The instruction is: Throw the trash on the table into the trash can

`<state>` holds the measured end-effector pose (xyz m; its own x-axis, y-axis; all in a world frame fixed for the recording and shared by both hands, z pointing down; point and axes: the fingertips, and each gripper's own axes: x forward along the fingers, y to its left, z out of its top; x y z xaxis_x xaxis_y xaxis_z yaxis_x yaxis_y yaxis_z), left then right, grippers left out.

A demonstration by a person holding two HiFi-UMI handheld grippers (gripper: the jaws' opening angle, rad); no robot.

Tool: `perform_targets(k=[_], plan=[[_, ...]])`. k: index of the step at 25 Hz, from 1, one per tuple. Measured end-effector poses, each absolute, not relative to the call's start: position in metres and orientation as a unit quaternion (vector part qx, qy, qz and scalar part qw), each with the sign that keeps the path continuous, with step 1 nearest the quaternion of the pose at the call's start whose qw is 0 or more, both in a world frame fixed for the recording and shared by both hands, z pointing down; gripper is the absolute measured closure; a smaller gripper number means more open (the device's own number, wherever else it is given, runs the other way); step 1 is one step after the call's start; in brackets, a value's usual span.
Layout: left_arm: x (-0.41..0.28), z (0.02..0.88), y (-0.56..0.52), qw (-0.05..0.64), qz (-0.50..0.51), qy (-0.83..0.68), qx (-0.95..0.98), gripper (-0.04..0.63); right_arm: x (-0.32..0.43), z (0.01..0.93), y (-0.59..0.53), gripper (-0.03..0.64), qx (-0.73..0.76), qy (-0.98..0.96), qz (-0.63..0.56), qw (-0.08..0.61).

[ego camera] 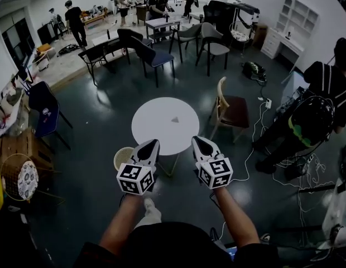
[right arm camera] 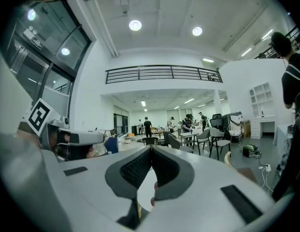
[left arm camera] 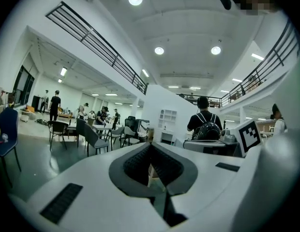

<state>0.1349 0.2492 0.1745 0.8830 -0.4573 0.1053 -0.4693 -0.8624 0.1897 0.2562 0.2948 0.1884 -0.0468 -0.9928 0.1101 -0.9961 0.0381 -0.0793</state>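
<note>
In the head view a round white table (ego camera: 162, 128) stands on the dark floor ahead, with one small grey piece of trash (ego camera: 175, 119) near its middle. A pale round trash can (ego camera: 122, 156) sits on the floor at the table's near-left edge, partly hidden behind my left gripper (ego camera: 152, 143). My right gripper (ego camera: 196, 140) is level with it, over the table's near-right edge. Both are shut with nothing between the fingers and both point toward the table. The left gripper (left arm camera: 150, 146) and right gripper (right arm camera: 151, 149) views show the pads meeting at the tips.
A wooden chair with a brown seat (ego camera: 232, 110) stands right of the table. A blue chair (ego camera: 43, 108) is at the left, dark chairs (ego camera: 151, 52) behind. Cables (ego camera: 255, 145) run over the floor at right, beside a person with a backpack (ego camera: 317, 116).
</note>
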Motion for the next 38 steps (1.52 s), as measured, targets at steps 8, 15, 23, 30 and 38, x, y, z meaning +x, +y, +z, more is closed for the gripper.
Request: perform_targets(k=[8, 15, 23, 30, 38], plan=[[0.129, 0.18, 0.18, 0.079, 0.053, -0.217, 0.971, 0.586, 0.251, 0.192, 0.219, 0.598, 0.697, -0.713, 0.076, 0.024], [0.112, 0.186, 0.129, 0.091, 0.053, -0.209, 0.972, 0.586, 0.235, 0.195, 0.167, 0.598, 0.702, -0.707, 0.078, 0.038], [0.097, 0.194, 0.075, 0.098, 0.053, -0.194, 0.975, 0.586, 0.221, 0.199, 0.114, 0.598, 0.711, -0.697, 0.078, 0.053], [0.087, 0.213, 0.04, 0.104, 0.058, -0.184, 0.976, 0.586, 0.214, 0.209, 0.079, 0.598, 0.717, -0.689, 0.079, 0.064], [0.094, 0.234, 0.017, 0.124, 0.069, -0.173, 0.975, 0.586, 0.219, 0.233, 0.059, 0.598, 0.726, -0.676, 0.1, 0.083]])
